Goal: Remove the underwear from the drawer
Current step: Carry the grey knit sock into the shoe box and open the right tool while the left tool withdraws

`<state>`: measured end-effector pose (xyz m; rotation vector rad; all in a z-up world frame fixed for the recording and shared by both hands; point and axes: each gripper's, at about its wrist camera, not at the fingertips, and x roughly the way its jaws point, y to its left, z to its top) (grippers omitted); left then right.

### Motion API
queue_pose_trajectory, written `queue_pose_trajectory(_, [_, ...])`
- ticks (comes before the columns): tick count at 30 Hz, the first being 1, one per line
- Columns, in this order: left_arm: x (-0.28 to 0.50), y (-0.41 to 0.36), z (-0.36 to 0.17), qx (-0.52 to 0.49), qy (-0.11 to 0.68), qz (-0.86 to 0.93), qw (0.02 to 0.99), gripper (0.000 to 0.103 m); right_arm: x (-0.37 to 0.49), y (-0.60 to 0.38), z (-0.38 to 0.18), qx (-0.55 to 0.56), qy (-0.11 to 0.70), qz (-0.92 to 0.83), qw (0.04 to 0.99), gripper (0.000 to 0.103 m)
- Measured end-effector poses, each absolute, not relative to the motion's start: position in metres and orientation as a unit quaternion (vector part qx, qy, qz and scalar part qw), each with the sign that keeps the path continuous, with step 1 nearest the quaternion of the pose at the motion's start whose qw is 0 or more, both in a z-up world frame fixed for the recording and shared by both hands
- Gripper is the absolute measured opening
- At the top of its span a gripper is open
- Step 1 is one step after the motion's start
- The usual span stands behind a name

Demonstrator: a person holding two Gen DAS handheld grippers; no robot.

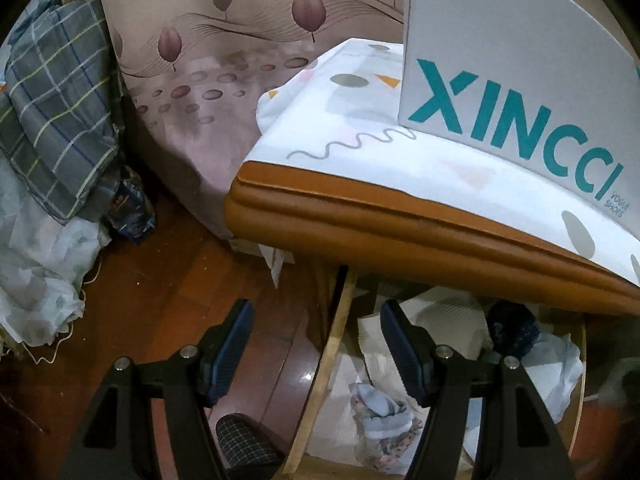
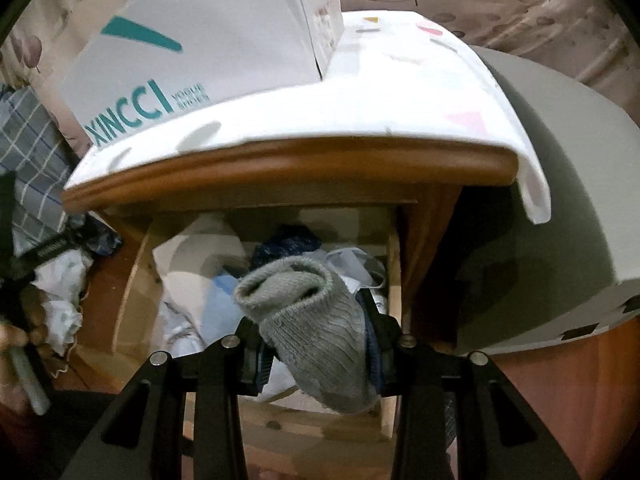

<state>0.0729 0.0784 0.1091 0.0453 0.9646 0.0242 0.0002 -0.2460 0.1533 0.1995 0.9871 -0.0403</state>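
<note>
The wooden drawer (image 2: 132, 280) stands pulled out under the bedside cabinet and is full of crumpled clothes (image 2: 216, 304). My right gripper (image 2: 316, 332) hangs just above it, shut on a grey knitted garment (image 2: 316, 320) whose rolled end sticks up past the fingertips. A dark blue knit piece (image 2: 288, 240) lies at the back of the drawer. In the left wrist view my left gripper (image 1: 316, 312) is open and empty, straddling the drawer's left side wall (image 1: 336, 344). Pale clothes (image 1: 384, 412) lie below its right finger.
A white XINCCI shoe box (image 1: 500, 80) stands on the cabinet top, which is covered by a patterned white cloth (image 1: 360, 152). Plaid bedding (image 1: 52, 112) and white bags lie left on the wooden floor (image 1: 160, 280). A checked slipper (image 1: 244, 448) sits below the left gripper.
</note>
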Motion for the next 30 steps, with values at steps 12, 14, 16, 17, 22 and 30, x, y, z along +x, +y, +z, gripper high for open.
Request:
queue_pose_trajectory(12, [0.076,0.095,0.109,-0.008,0.47,0.027,0.882,0.068,0.017,-0.236,0.293,0.041,0.393,-0.005,0.919,0.035])
queue_pose_trajectory(14, [0.076,0.103,0.111,-0.018,0.468,0.04,0.883,0.068,0.026,-0.234,0.317,0.034,0.378,-0.003,0.925,0.035])
queue_pose_trajectory(16, [0.076,0.11,0.113,-0.025,0.464,0.054,0.884,0.068,0.038,-0.233,0.335,0.03,0.367,-0.004,0.93,0.035])
queue_pose_trajectory(17, [0.077,0.114,0.113,-0.03,0.462,0.061,0.884,0.068,0.046,-0.232,0.344,0.033,0.362,-0.002,0.931,0.035])
queue_pose_trajectory(22, [0.078,0.128,0.113,-0.048,0.467,0.082,0.879,0.068,0.086,-0.225,0.37,0.035,0.356,0.001,0.934,0.036])
queue_pose_trajectory(30, [0.077,0.134,0.111,-0.059,0.474,0.08,0.875,0.068,0.156,-0.212,0.343,0.032,0.408,-0.008,0.913,0.036])
